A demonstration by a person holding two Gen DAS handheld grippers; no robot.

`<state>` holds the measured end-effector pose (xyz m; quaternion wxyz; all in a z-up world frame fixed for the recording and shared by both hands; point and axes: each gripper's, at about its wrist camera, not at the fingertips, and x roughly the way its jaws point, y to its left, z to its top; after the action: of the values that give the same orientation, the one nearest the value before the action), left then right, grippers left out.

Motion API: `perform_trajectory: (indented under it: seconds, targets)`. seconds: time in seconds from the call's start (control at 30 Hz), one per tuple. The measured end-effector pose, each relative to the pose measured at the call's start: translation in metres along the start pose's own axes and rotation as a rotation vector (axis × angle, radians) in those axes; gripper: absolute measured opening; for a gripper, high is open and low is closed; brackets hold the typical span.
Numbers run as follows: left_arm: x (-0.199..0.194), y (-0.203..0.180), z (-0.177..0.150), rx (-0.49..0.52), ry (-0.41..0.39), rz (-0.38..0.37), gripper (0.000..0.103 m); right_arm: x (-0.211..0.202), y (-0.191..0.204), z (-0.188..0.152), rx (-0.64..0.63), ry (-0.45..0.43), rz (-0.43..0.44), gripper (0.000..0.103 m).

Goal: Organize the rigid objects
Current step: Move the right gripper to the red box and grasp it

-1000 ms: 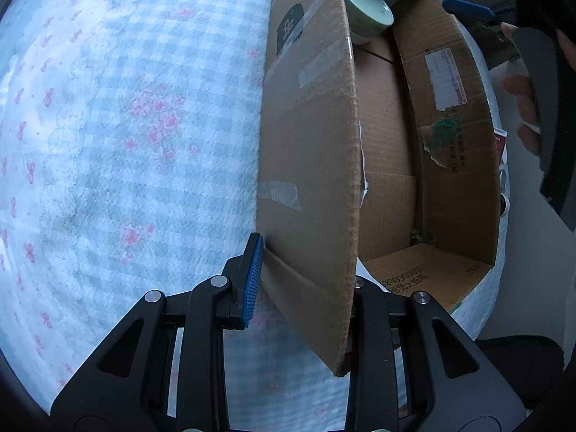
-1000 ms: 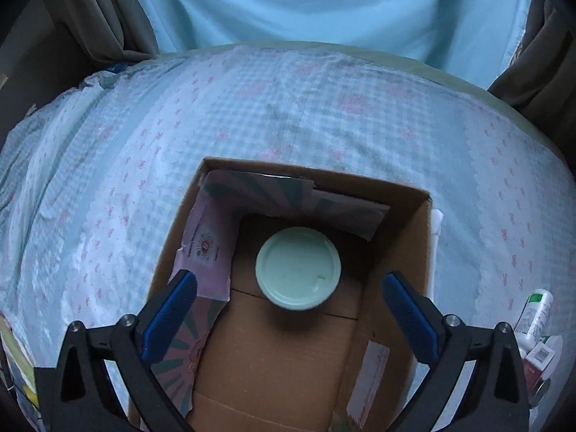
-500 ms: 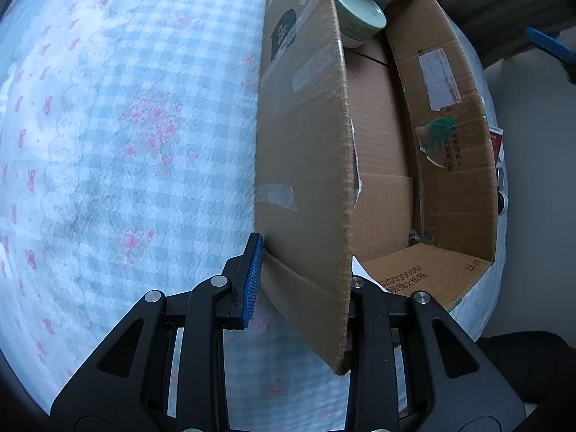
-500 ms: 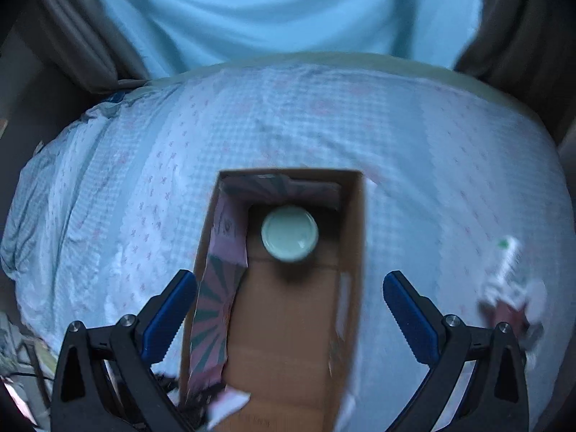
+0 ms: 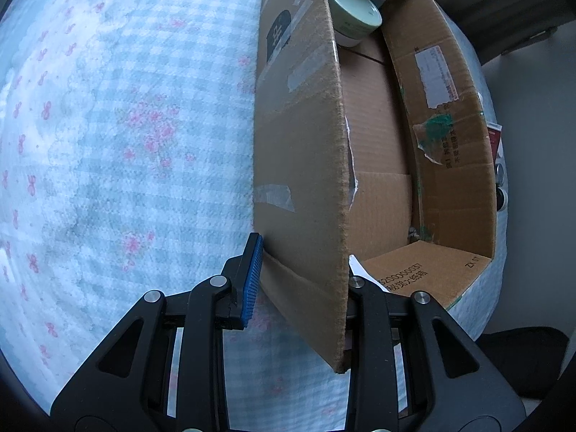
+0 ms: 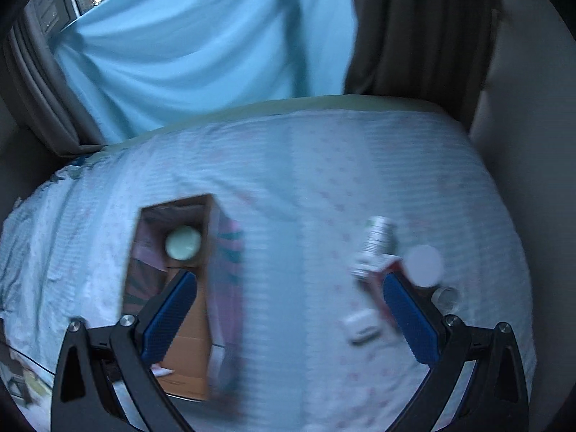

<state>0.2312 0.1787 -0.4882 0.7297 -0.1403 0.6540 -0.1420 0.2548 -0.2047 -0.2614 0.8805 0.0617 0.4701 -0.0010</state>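
On the checked bedspread [image 5: 118, 136], stock as it stands:

1. Cardboard box [image 5: 450, 151], open-topped, lying on the bed. In the right wrist view it sits at about 9 o'clock of centre. Its near side wall stands between the jaws of the left gripper [image 5: 298, 280], which is clamped on that wall: a blue pad presses the outer face, and the other finger is hidden behind the cardboard. By appearance this hand steadies the box.

2. Pale green round tub [image 5: 354, 18], lid on, upright in the far end of the box, at 12 o'clock in the left wrist view. Beside it a flat sheet with a pink and teal sunburst print leans on the box wall. Judged packed: one rigid item.

3. Loose group on the bedspread, well apart from the box, at about 3 to 4 o'clock in the right wrist view, blurred: a white bottle [image 6: 376, 237] lying tilted, a red packet [image 6: 378, 270] touching it, a white round disc [image 6: 424, 264], a small clear cap-like piece, and a small white block [image 6: 361, 325]. Judged outstanding: all of these.

4. Right gripper [image 6: 291, 318], jaws wide apart, nothing between them, held above the bed between box and loose group.

Progress, as a judgement: early; most of the box floor is bare.
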Motion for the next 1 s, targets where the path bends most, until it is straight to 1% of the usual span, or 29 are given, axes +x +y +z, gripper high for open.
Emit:
perform_trajectory:
  seconds: [0.1,0.17,0.3,0.37,0.4,0.5,0.57,0.73,0.8,0.9,0.97,1.0]
  targets:
    - [0.002,0.005,-0.002,-0.002,-0.002,-0.01,0.025,0.013,-0.04,-0.019,0.001,-0.007,-0.018,0.103]
    - [0.003,0.007,-0.003,0.0,-0.003,-0.014,0.025,0.029,-0.067,-0.034,0.014,-0.001,-0.006,0.103]
    - [0.003,0.009,-0.003,-0.005,-0.003,-0.017,0.025,0.07,-0.111,-0.058,0.031,0.036,0.049,0.103]
    - [0.003,0.009,-0.003,-0.016,-0.006,-0.014,0.025,0.093,-0.13,-0.069,0.017,0.061,0.09,0.103]
    - [0.003,0.009,-0.003,-0.019,-0.009,-0.012,0.025,0.103,-0.135,-0.073,0.002,0.073,0.098,0.103]
    - [0.002,0.009,-0.005,-0.036,-0.02,-0.012,0.025,0.127,-0.145,-0.082,-0.076,0.099,0.105,0.103]
    - [0.002,0.011,-0.007,-0.052,-0.029,-0.015,0.025,0.14,-0.148,-0.084,-0.125,0.112,0.129,0.103]
    - [0.0,0.009,-0.011,-0.071,-0.048,-0.009,0.025,0.157,-0.146,-0.083,-0.22,0.129,0.176,0.102]
    - [0.0,0.009,-0.012,-0.079,-0.052,-0.008,0.025,0.164,-0.143,-0.083,-0.256,0.138,0.191,0.098]
    - [-0.002,0.009,-0.014,-0.09,-0.06,-0.007,0.025,0.172,-0.139,-0.082,-0.277,0.15,0.208,0.091]
    - [-0.002,0.009,-0.015,-0.102,-0.065,-0.009,0.025,0.176,-0.138,-0.08,-0.279,0.156,0.223,0.081]
    - [-0.002,0.01,-0.016,-0.107,-0.068,-0.01,0.025,0.179,-0.137,-0.079,-0.281,0.162,0.225,0.078]
